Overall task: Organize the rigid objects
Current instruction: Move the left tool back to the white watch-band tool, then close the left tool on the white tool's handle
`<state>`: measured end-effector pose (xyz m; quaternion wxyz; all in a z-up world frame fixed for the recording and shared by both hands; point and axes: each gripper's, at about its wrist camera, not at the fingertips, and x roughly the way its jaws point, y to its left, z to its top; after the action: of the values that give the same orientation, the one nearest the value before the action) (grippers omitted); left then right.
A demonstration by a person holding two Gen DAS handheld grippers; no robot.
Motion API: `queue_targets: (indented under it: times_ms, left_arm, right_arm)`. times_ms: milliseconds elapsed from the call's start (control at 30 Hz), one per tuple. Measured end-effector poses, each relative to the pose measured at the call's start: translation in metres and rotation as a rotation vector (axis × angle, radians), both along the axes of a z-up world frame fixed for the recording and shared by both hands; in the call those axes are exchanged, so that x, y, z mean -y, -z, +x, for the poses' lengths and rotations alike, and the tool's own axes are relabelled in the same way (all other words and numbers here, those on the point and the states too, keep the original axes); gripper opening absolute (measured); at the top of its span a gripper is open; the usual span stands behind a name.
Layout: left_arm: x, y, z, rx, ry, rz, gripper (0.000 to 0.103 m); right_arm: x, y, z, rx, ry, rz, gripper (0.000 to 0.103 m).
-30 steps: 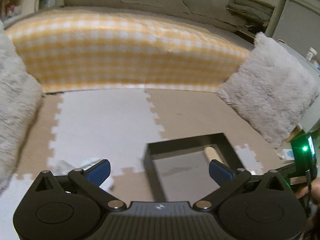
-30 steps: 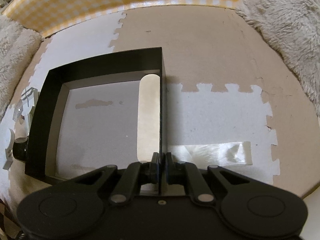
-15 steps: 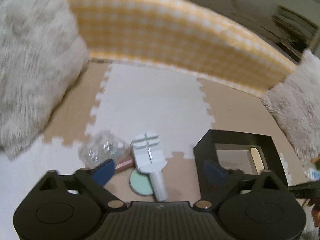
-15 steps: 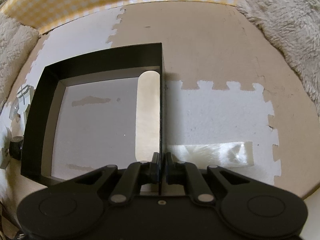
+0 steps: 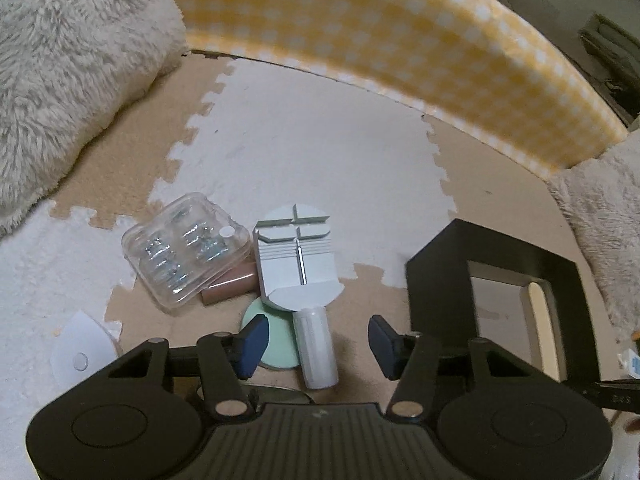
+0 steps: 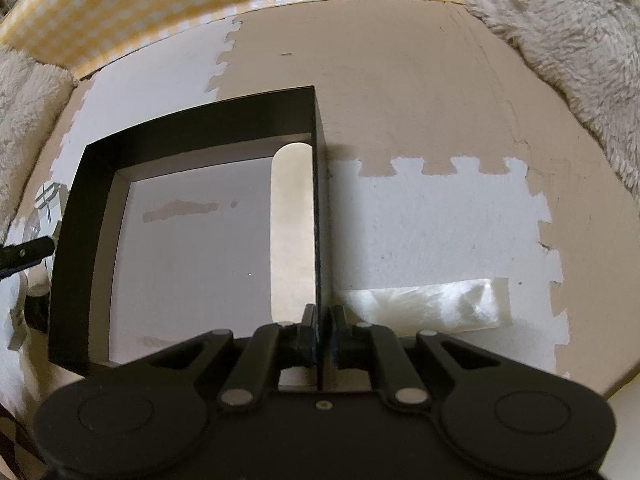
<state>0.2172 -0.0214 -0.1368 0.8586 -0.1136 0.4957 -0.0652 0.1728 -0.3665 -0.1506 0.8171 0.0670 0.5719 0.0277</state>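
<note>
In the left wrist view a white tool with a cylindrical handle lies on the foam mat over a mint green disc, beside a clear plastic case and a brown block. My left gripper hovers over the handle, its jaws closing, the blue pads apart from it on either side. A black box stands to the right with a cream oblong piece inside. My right gripper is shut on the box's right wall.
Fluffy pillows and a yellow checked cushion border the mat. A white flat piece lies at the left gripper's lower left. A clear wrapper lies right of the box.
The left gripper swung left and down from the box to the pile of small items, and its jaws narrowed. The right gripper kept its grip on the box wall.
</note>
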Motion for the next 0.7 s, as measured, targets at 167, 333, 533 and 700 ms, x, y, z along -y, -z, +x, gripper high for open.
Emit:
queue_targets:
  times_ms: [167,333,533,700]
  left_arm:
    - [0.0032,0.0051,0.0048,0.015,-0.010,0.038,0.045]
    - [0.0024,0.0074,0.0082,0.026,-0.009,0.075,0.022]
    - [0.0035,0.0065,0.0078,0.023,0.021,0.089,0.021]
    - [0.0019,0.0038,0.0054,0.016,0.020,0.059,0.021]
  right_arm:
    - [-0.0080,-0.0013,0.0008,0.014,-0.035,-0.053,0.006]
    - [-0.0074,-0.0020,0.0008,0.023,-0.038,-0.051,0.005]
    - [-0.0097,-0.0019,0.0008,0.024,-0.043,-0.062,0.005]
    - [-0.0102,-0.0015,-0.0002,0.024,-0.043,-0.067,0.006]
